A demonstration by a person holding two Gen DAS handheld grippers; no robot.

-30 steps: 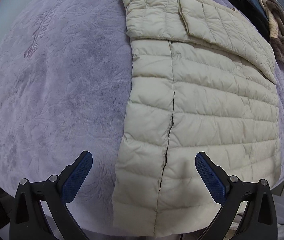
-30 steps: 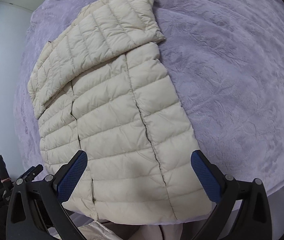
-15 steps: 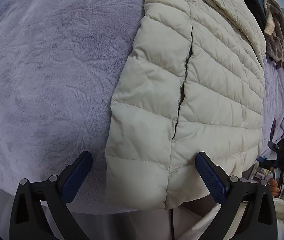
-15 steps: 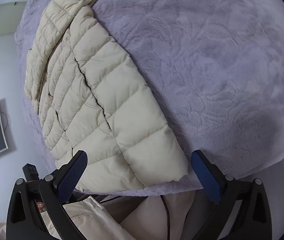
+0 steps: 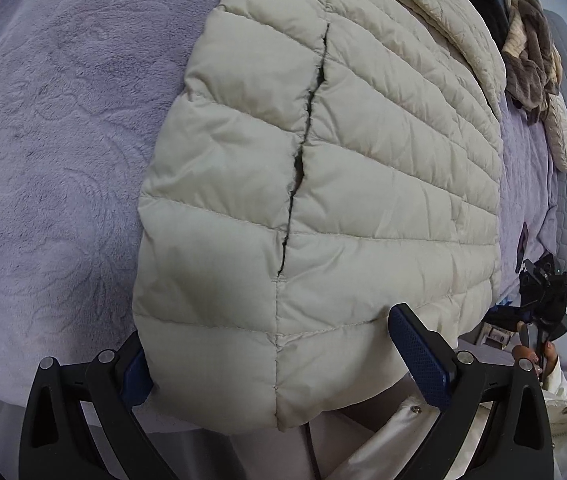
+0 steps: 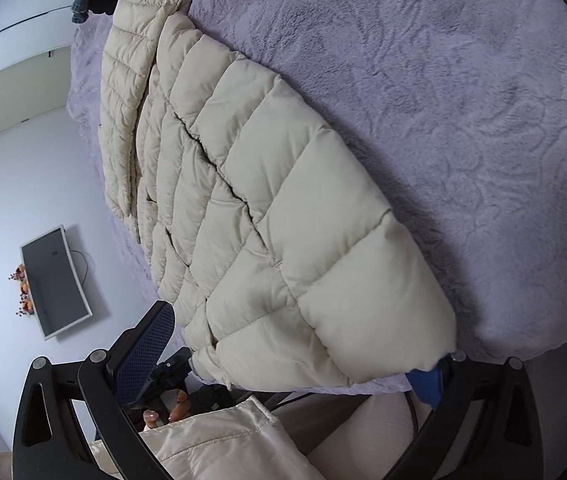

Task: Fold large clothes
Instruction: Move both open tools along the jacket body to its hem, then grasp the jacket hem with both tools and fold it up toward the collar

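So far, the cream quilted down jacket point(image 5: 363, 184) lies flat on the lavender plush bedspread point(image 5: 51, 152), its hem at the near edge of the bed and its collar end at the far side. Both sleeves look already folded in across the body: one lies over the chest at the far end point(image 6: 123, 92), and the sides are tucked so the jacket makes a long narrow strip. That part of the folding I judge done. What remains, as I read it, is to bring the hem up toward the collar, once or twice, to make a compact bundle. My left gripper point(image 5: 279, 364) is at the near left corner of the hem, jaws spread wide on either side of the padded edge, with the left pad partly hidden behind the fabric; they have not closed on anything. My right gripper point(image 6: 291, 356) is at the near right corner, likewise wide open, its right pad tucked just under the corner of the hem and the other pad standing clear of the cloth. So both corners are straddled but not yet gripped. Beyond the jacket, at the far end of the bed, a brown and beige heap of clothes point(image 5: 531, 64) waits; whether it belongs to this job I cannot tell.
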